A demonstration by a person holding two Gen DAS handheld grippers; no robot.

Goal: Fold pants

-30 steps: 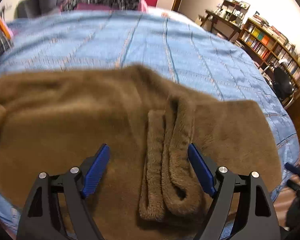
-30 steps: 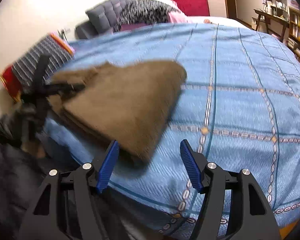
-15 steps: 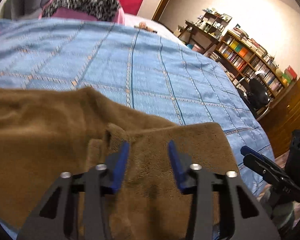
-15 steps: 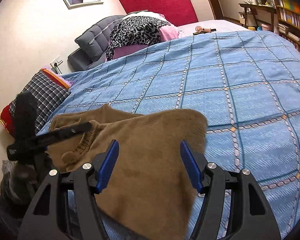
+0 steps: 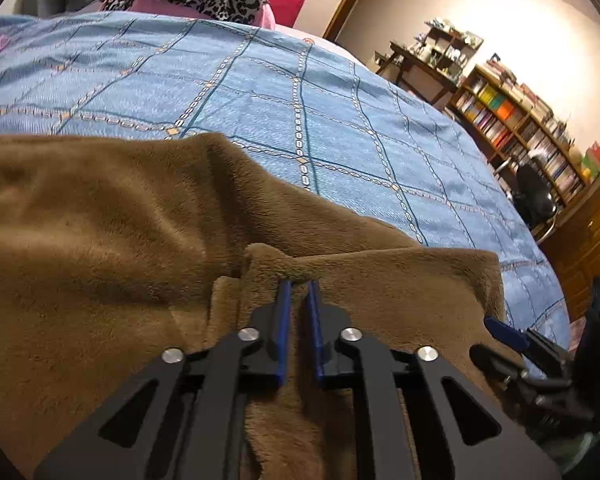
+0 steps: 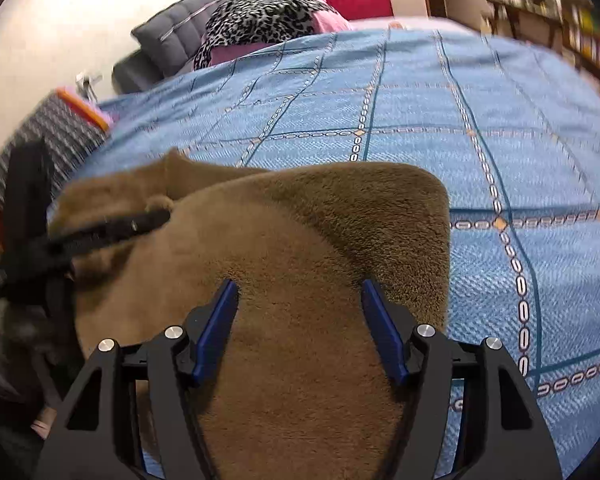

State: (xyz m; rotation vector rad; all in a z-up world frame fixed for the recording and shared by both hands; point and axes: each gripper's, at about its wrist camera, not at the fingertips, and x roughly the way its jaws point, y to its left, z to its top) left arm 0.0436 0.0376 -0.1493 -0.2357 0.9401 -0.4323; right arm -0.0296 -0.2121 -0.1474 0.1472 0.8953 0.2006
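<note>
Pants: brown fleece, lying on bed's near edge
Bed: blue patterned cover
Left tool: blue pads pinched together on a raised fold of pants
Right tool: pads spread apart over pants corner

Warm indoor lighting, brightest on the far wall; fisheye bending at edges; right view's bookshelves blurred, possibly by motion.

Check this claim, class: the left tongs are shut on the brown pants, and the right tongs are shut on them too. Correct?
Not quite. The left tongs are shut on the brown pants, but the right wrist view shows the right tongs open above the pants.
</note>
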